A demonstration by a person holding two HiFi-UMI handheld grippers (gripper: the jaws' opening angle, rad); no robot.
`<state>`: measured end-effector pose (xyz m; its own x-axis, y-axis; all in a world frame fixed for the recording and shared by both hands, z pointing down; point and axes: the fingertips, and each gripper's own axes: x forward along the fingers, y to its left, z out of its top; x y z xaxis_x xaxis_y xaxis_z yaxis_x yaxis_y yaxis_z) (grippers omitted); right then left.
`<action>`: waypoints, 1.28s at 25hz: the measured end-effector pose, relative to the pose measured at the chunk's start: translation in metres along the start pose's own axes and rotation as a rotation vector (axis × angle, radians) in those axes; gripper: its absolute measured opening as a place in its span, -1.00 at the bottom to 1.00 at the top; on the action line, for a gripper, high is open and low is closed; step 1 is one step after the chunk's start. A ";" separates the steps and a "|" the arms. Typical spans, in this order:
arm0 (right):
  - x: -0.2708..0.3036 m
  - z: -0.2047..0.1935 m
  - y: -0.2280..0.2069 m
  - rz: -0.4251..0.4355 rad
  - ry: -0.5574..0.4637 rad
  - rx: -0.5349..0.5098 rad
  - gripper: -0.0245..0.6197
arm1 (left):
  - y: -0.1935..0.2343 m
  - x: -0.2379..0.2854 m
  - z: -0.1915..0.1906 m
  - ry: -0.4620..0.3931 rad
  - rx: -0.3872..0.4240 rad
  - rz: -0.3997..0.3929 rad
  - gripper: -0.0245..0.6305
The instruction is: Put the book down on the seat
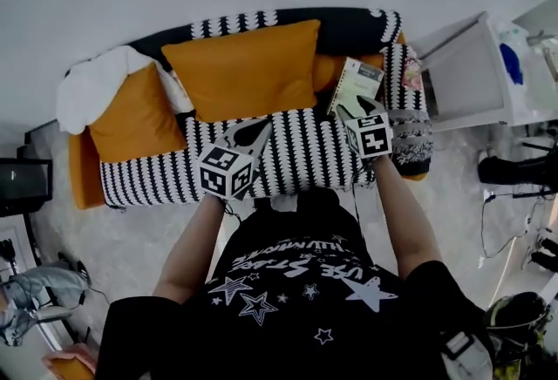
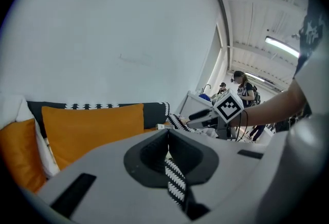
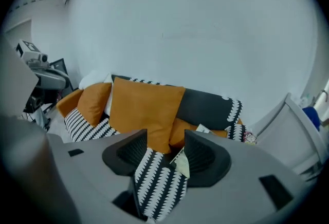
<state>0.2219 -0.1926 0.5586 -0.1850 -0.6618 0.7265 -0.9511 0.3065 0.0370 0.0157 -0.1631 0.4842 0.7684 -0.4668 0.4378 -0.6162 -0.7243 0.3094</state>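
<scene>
The book (image 1: 356, 86) is pale green and white and lies on the right end of the black-and-white sofa seat (image 1: 296, 156), its top against an orange cushion. My right gripper (image 1: 353, 111) hangs just in front of its near edge, jaws open, with nothing between them. In the right gripper view (image 3: 165, 141) a corner of the book (image 3: 181, 160) shows by the right jaw, which hides the book's middle. My left gripper (image 1: 259, 130) hovers over the middle of the seat, and its jaws (image 2: 167, 138) meet at the tips, holding nothing.
A large orange cushion (image 1: 248, 69) leans on the sofa back, and a smaller one (image 1: 135, 117) and a white pillow (image 1: 87, 86) sit at the left end. A white cabinet (image 1: 466, 73) stands right of the sofa arm (image 1: 408, 121). People (image 2: 241, 87) stand far off.
</scene>
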 end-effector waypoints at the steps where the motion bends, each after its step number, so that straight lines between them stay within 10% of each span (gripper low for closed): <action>1: -0.008 0.001 0.007 -0.006 -0.020 0.021 -0.21 | -0.002 -0.007 -0.001 -0.006 0.008 -0.010 -0.90; 17: -0.113 -0.010 0.130 0.008 -0.195 0.168 -0.71 | -0.036 -0.090 -0.017 -0.050 0.091 -0.177 -0.90; 32: -0.201 -0.079 0.126 -0.006 -0.267 0.257 -0.80 | -0.123 -0.090 -0.027 -0.044 0.160 -0.211 -0.90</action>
<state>0.1588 0.0331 0.4720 -0.2048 -0.8286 0.5211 -0.9772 0.1427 -0.1571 0.0177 -0.0184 0.4290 0.8857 -0.3161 0.3400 -0.4095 -0.8771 0.2512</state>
